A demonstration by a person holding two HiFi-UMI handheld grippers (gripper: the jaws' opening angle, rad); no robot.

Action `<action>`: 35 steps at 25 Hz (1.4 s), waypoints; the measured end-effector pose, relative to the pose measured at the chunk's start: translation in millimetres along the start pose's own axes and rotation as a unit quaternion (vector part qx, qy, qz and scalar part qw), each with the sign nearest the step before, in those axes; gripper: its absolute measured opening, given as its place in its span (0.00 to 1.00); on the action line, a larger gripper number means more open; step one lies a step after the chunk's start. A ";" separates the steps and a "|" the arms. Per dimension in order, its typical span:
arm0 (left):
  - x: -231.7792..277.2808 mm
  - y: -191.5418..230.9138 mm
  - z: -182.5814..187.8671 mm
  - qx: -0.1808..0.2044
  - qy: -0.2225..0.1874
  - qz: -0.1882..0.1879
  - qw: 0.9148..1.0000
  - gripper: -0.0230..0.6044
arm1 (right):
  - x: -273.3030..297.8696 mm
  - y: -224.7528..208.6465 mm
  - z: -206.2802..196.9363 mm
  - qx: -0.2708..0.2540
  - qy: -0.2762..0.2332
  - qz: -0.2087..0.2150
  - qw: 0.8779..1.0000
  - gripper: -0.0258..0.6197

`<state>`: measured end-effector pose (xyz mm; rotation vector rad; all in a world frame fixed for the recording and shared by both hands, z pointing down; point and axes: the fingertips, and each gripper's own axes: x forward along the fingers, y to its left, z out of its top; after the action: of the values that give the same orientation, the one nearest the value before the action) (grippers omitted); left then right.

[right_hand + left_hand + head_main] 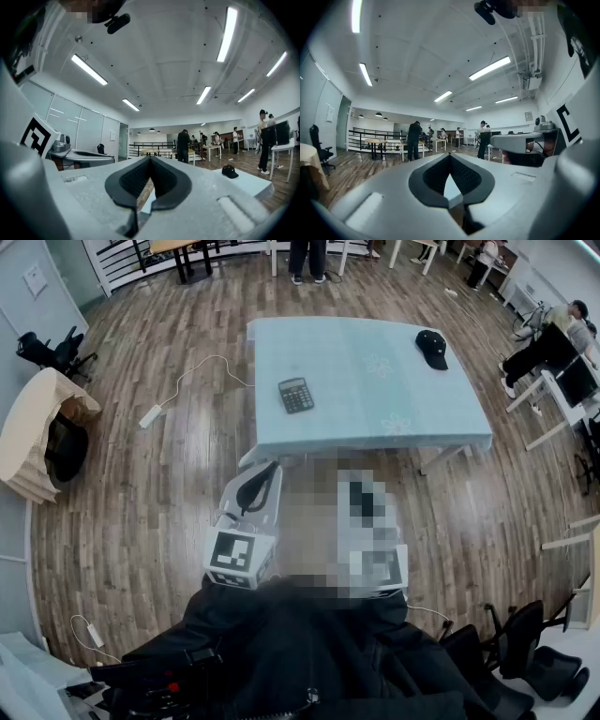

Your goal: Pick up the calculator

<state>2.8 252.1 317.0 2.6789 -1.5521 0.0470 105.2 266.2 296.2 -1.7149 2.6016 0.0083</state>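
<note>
- Wood floor [141, 502]: runs all round the bench.
- Bench [366, 381]: stands mid-room under a pale blue cloth.
- Left gripper [450, 158]: hovers level, short of the bench's near edge by its near left corner, pointing toward the bench. Fingers pressed together at the tips, nothing between them.
- Right gripper [150, 161]: held level, also short of the bench's near edge. Fingers pressed together, empty.
- Cap [432, 348]: black, lies on the bench's far right part.
- Calculator [296, 395]: dark, lies flat with keys up on the bench's left half, roughly midway between far and near edges. Well apart from both grippers, not yet picked up.
- Power strip [151, 415]: white, on the floor left of the bench, cable trailing toward the bench's left edge.
</note>
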 end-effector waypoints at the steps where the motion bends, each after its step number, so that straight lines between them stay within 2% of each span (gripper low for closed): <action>1: -0.2 2.3 -0.3 0.006 0.001 0.002 1.000 0.03 | 1.2 1.2 -0.7 0.000 0.001 0.000 1.000 0.03; 4: -0.6 6.8 -1.3 0.014 0.002 0.006 1.000 0.03 | 4.0 4.0 -1.9 -0.003 0.002 0.002 1.000 0.03; 12: -5.3 11.1 -2.3 -0.003 0.004 0.003 1.000 0.04 | 5.4 11.0 -4.7 0.002 0.004 0.004 1.000 0.03; 22: -16.9 14.2 -18.7 -0.013 0.021 -0.005 1.000 0.04 | 0.1 13.9 -22.2 0.012 0.027 -0.019 0.999 0.04; 26: -26.6 26.7 -24.9 -0.012 0.023 0.013 1.000 0.04 | -3.5 7.8 -34.1 0.019 0.044 -0.038 0.998 0.04; 30: -31.9 38.8 -32.2 -0.018 0.027 0.015 0.999 0.04 | -6.1 -3.8 -47.1 0.027 0.057 -0.067 0.996 0.04; 35: -38.9 53.6 -36.4 -0.030 0.023 0.033 0.999 0.04 | -1.8 4.6 -48.9 0.021 0.052 -0.069 0.996 0.03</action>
<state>-63.2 261.2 352.7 2.5624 -1.6010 0.0636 100.7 268.8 345.0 -1.9254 2.5250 -0.1407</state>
